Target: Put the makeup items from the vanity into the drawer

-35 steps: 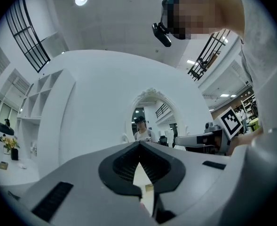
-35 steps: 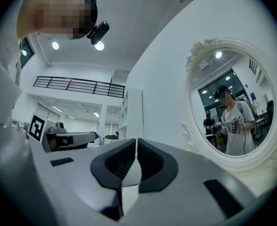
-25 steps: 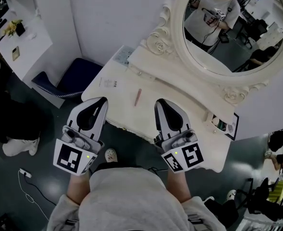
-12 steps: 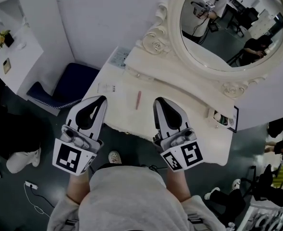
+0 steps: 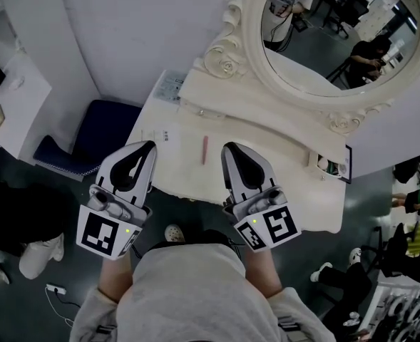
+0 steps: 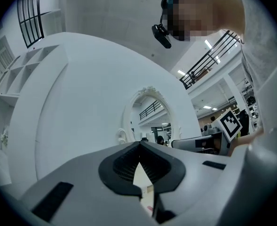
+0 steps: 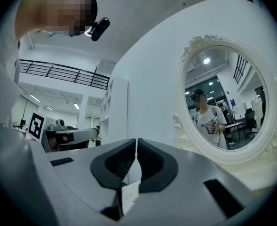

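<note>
A slim pink makeup stick (image 5: 204, 149) lies on the cream vanity top (image 5: 267, 144), between my two grippers. My left gripper (image 5: 150, 146) hovers over the vanity's front left corner, its jaws shut with nothing between them. The right gripper (image 5: 228, 148) is just right of the stick over the front edge, also shut and holding nothing. In the left gripper view the closed tips (image 6: 139, 145) point toward the mirror (image 6: 150, 117). The right gripper view shows its closed tips (image 7: 136, 142) and the oval mirror (image 7: 227, 107). No drawer is in view.
A small printed card (image 5: 162, 135) and a leaflet (image 5: 170, 85) lie at the vanity's left end. A dark-framed item (image 5: 332, 169) stands at its right end. A blue stool (image 5: 103, 130) sits left of the vanity, with a white desk (image 5: 10, 98) beyond.
The head view has shifted slightly, so the vanity sits a bit more to the left. Both grippers stay shut in nearly the same pose near the front edge.
</note>
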Tool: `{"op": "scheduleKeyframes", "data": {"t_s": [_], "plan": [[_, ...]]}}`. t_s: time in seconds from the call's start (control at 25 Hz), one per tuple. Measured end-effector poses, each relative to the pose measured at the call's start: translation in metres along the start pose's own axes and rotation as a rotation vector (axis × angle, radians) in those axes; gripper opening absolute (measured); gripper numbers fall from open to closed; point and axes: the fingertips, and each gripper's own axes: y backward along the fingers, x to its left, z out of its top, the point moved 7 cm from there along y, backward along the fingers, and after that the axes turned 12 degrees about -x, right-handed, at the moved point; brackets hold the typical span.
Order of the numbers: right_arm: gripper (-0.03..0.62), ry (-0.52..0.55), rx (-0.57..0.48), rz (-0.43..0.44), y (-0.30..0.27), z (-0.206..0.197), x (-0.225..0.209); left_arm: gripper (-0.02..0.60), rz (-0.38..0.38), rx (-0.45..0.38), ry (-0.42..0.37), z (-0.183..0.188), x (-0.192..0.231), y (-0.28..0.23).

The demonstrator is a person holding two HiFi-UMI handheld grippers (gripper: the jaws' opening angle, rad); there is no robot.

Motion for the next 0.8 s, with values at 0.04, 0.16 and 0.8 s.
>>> {"op": "scheduleKeyframes", "data": {"t_s": [0.04,0.16,0.8], "plan": [[0.025,0.0,0.008,-0.004,-0.001,-0.002,0.001,0.012,-0.005,0.0,0.004,-0.001,0.001,-0.001],[0.025,0.0,0.038,-0.018,-0.004,-0.008,0.0,0.012,-0.02,0.001,0.016,-0.005,0.003,-0.004],[0.025,-0.075,0.311,-0.123,-0.036,-0.078,-0.046,0.014,-0.12,0.135,-0.011,-0.045,0.015,-0.017]]}}
